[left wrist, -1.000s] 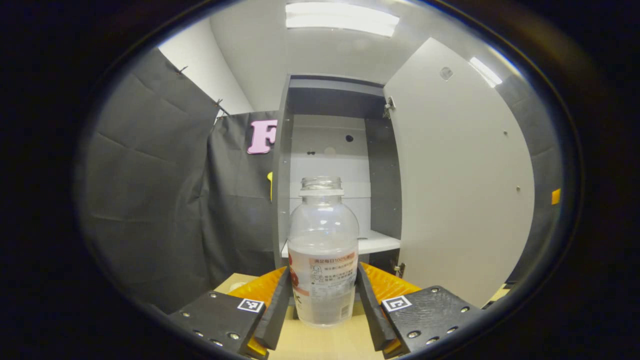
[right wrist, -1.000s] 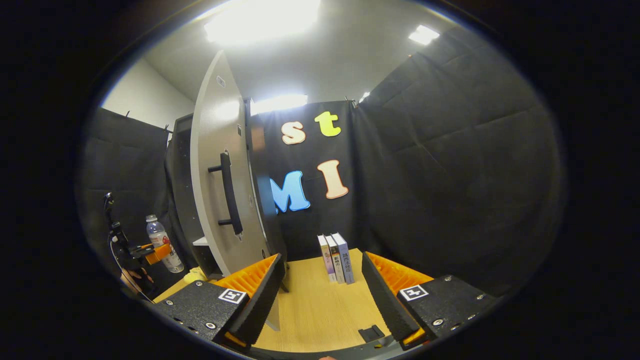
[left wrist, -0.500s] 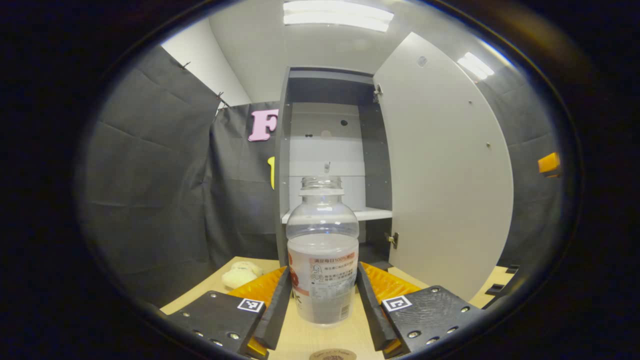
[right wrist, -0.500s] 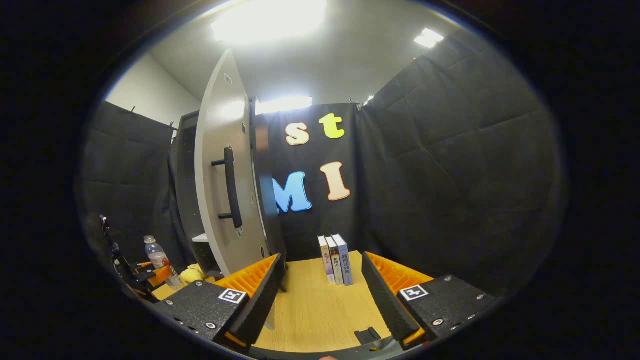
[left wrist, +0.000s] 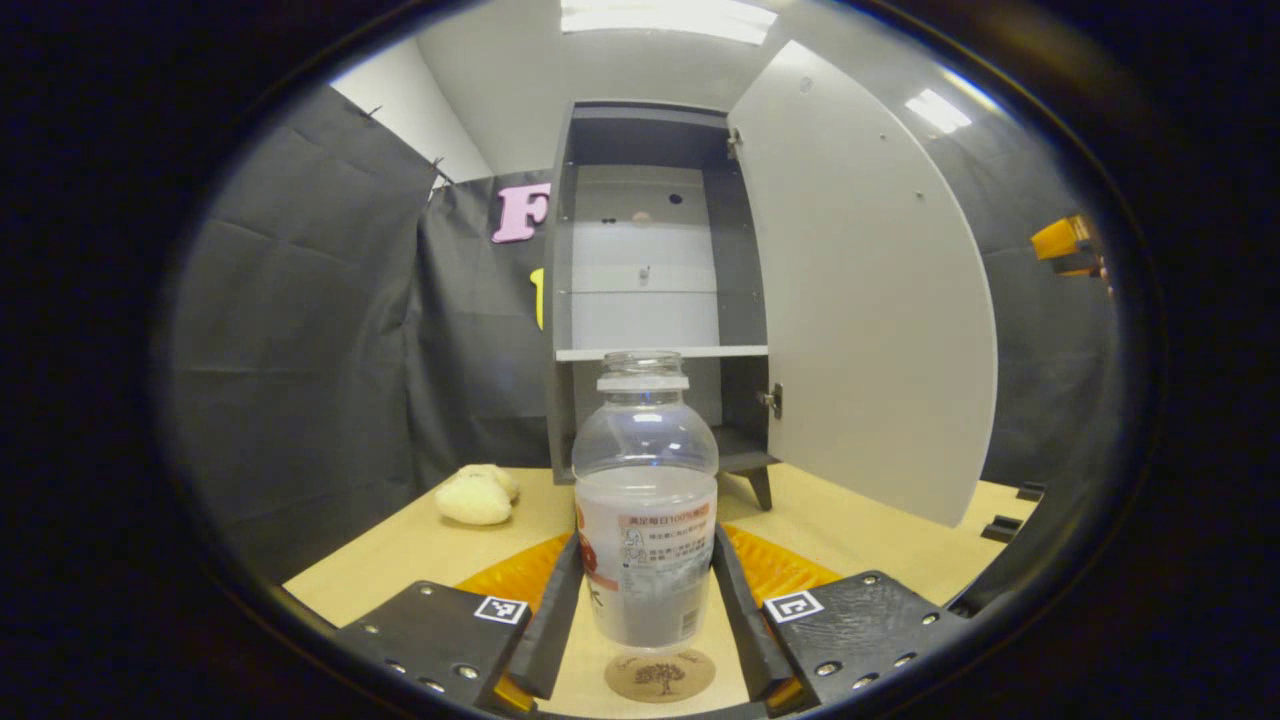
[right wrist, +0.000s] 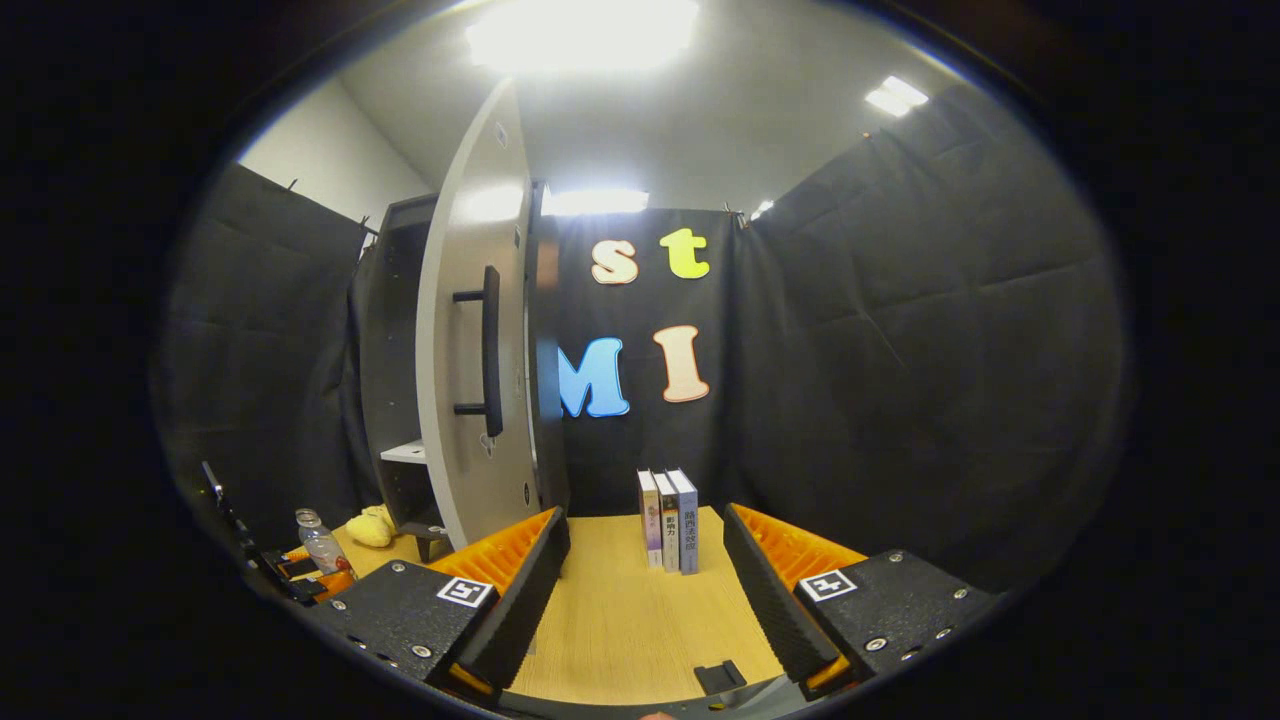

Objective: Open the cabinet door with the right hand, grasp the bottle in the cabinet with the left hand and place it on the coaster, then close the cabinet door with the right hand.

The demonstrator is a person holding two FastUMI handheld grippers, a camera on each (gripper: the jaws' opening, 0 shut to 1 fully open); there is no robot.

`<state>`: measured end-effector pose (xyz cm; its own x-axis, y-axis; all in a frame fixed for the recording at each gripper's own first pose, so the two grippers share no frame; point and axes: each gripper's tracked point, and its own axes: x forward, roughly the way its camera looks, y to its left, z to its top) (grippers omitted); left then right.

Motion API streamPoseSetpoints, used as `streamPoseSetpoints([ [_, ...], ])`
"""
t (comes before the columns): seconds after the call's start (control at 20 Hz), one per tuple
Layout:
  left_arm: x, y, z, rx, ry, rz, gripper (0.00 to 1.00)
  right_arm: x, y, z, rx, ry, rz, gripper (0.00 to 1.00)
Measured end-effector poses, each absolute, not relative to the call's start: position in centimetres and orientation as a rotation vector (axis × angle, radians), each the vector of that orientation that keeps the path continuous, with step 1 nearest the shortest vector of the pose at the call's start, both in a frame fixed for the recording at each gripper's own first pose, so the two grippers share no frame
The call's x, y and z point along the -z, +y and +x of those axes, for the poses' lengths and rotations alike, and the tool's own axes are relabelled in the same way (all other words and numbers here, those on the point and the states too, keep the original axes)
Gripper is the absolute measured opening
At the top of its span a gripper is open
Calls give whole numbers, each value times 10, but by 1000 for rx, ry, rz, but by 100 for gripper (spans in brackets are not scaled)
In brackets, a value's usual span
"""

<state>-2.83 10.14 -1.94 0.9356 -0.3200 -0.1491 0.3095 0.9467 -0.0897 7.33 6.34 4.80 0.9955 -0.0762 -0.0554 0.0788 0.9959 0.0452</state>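
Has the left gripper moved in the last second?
Yes. The left gripper, shut on the bottle, has dropped and backed away from the cabinet; the coaster now lies under it.

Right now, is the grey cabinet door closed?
No, the grey cabinet door is swung wide open, showing the white shelf inside.

Three books [right wrist: 668,520] stand upright on the table [right wrist: 620,620]; a pale, perhaps plush lump [left wrist: 476,495] lies apart.
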Motion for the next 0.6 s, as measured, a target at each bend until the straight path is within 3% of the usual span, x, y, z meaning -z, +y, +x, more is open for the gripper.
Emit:
streamPoseSetpoints([
  [0.05,21,103,-28,317,168,-65,75,-50,64,73,77,49,43,95],
  [0.1,25,104,-29,316,176,-68,66,-50,64,73,80,43,42,95],
  [0.2,28,104,-28,315,198,-65,66,-53,65,74,82,28,44,91],
  [0.25,31,104,-31,314,206,-62,70,-53,66,74,82,26,48,95],
  [0.4,35,103,-36,315,219,-77,75,-51,65,77,84,32,42,95],
  [0.5,37,103,-37,306,226,-89,71,-47,65,80,85,39,34,95],
  [0.6,38,104,-37,287,221,-82,75,-36,70,83,77,75,19,95],
])
